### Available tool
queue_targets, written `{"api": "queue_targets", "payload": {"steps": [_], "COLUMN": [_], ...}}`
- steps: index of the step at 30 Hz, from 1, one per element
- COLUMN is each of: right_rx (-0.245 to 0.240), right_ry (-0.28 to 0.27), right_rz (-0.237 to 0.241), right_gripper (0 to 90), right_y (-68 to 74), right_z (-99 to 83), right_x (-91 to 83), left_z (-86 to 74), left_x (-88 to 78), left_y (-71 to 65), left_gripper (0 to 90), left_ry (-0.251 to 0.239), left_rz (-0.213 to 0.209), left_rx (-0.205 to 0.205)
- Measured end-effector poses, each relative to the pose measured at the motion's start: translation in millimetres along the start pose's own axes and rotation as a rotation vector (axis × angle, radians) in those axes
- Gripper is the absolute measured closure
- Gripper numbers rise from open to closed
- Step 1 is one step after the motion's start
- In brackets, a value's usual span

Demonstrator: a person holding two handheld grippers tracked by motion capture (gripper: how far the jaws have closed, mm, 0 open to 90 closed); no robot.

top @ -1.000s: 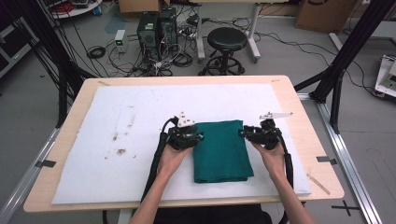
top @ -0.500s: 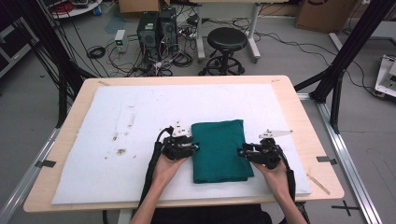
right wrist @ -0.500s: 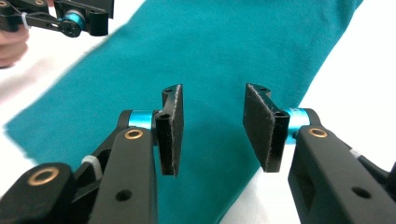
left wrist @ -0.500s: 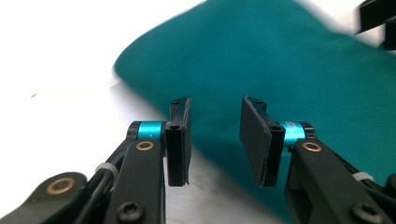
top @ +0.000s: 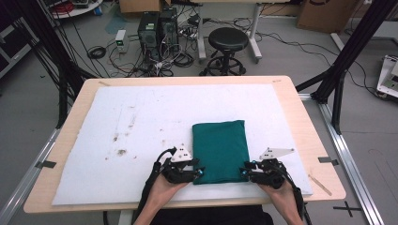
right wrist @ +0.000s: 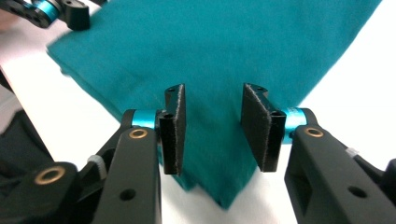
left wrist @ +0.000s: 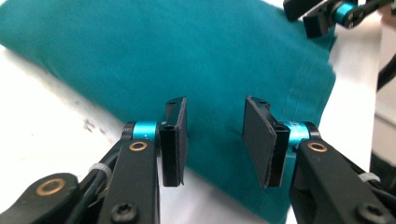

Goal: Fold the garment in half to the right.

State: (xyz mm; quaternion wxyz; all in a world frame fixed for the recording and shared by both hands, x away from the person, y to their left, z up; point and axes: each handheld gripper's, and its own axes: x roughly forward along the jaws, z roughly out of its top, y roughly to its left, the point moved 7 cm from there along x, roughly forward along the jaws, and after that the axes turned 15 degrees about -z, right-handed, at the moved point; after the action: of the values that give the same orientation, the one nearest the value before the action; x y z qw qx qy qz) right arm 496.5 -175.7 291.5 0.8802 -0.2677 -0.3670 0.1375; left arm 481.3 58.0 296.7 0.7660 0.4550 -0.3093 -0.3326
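Observation:
A folded teal cloth [top: 220, 150] lies flat on the white mat [top: 141, 122], long side running away from me. My left gripper [top: 199, 172] is low at the cloth's near left corner, and its jaws have just been opening. In the left gripper view [left wrist: 215, 140] the cloth [left wrist: 187, 56] edge shows in the gap, untouched by the pads [left wrist: 175, 140]. My right gripper [top: 245, 171] sits at the near right corner. In the right gripper view [right wrist: 212, 133] it stands open over the cloth [right wrist: 233, 46] corner, which its pads do not press.
The mat covers most of the wooden table [top: 305, 122] and has brown stains [top: 121, 151] at its left. Each gripper view shows the other gripper far off: the right gripper [left wrist: 327, 14] and the left gripper [right wrist: 56, 11]. A stool [top: 227, 40] and computers stand beyond the table.
Both hands have slid toward the near table edge along the cloth's sides and come lower, from beside its far half to its near corners. The cloth has not moved.

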Motion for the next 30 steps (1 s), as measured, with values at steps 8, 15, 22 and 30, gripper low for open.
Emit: {"api": "queue_targets", "payload": {"steps": [8,15,22,30], "right_rx": [0.0,0.038,0.098,0.099], "right_ry": [0.0,-0.061,-0.17,-0.214], "right_rz": [0.003,-0.017,-0.029,-0.092], "right_gripper": [57.3,37.1,26.4,24.9], "right_y": [0.2,-4.6,-16.6,-35.7], "right_z": [-4.9,7.0,25.1,46.2], "right_x": [-2.6,-7.3,-15.2,-14.2], "left_z": [-3.5,4.6,5.3,-10.1], "left_x": [-3.2,-29.7,-70.8,-127.2], "left_y": [-4.8,10.5,32.9,60.4], "left_gripper": [59.9,39.7,33.9,29.8], "left_ry": [0.029,-0.06,-0.149,-0.228], "left_rz": [-0.005,0.058,0.129,0.244], "left_rx": [0.027,0.005,-0.025,-0.072]}}
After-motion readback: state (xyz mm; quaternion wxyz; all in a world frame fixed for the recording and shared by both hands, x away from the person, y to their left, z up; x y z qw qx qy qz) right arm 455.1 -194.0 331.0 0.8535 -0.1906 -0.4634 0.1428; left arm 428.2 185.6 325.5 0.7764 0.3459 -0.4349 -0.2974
